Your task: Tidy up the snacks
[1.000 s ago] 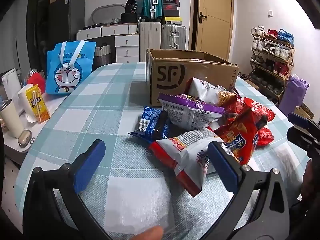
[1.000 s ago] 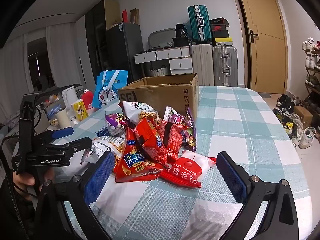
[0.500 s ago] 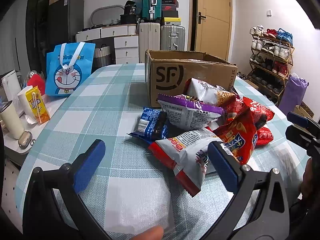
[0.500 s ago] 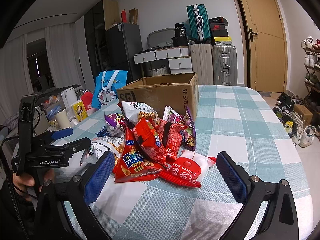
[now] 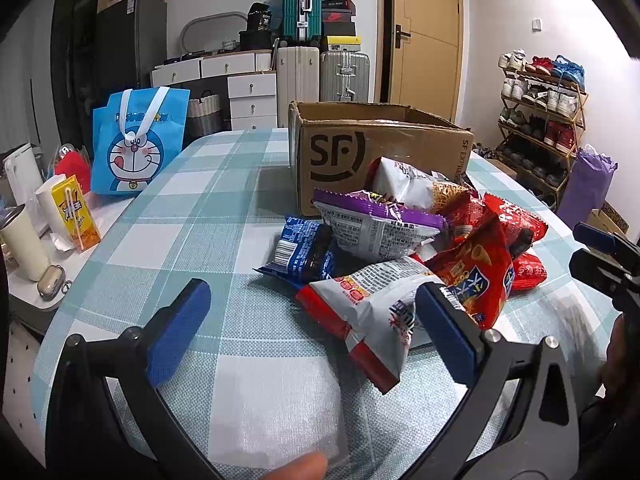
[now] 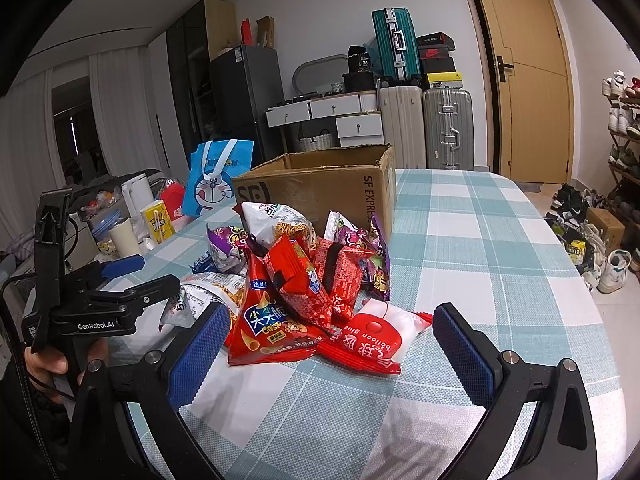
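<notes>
Both tongs gape over snack bags heaped before the open cardboard box, contents hidden.

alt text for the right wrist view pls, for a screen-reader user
The open right gripper hovers empty over a heap of snack bags on a teal checked table, an open cardboard box just behind the heap. At left, the left gripper is held open beside the pile.
</notes>
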`<act>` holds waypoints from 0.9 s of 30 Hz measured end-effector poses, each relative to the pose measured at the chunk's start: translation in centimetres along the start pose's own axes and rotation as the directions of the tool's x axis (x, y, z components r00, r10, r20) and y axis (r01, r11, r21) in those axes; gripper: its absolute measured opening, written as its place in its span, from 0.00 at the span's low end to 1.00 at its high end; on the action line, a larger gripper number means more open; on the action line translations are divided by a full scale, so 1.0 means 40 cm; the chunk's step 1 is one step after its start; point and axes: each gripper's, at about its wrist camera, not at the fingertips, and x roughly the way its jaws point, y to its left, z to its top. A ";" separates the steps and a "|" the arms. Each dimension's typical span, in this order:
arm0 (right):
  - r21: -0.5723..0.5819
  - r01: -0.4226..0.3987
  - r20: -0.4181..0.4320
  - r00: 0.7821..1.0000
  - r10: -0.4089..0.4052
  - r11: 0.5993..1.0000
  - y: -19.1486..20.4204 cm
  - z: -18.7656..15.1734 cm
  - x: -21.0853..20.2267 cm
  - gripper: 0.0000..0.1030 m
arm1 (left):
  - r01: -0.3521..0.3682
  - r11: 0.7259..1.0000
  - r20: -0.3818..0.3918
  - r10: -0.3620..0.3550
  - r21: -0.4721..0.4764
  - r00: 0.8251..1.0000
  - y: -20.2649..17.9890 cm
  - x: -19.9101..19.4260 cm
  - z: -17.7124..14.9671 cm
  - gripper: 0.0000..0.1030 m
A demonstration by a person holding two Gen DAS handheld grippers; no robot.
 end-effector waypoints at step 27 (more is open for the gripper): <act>0.011 0.006 -0.007 1.000 -0.006 1.000 -0.010 0.001 0.004 1.00 | 0.002 1.000 0.003 -0.002 0.003 1.000 -0.007 -0.002 0.001 0.99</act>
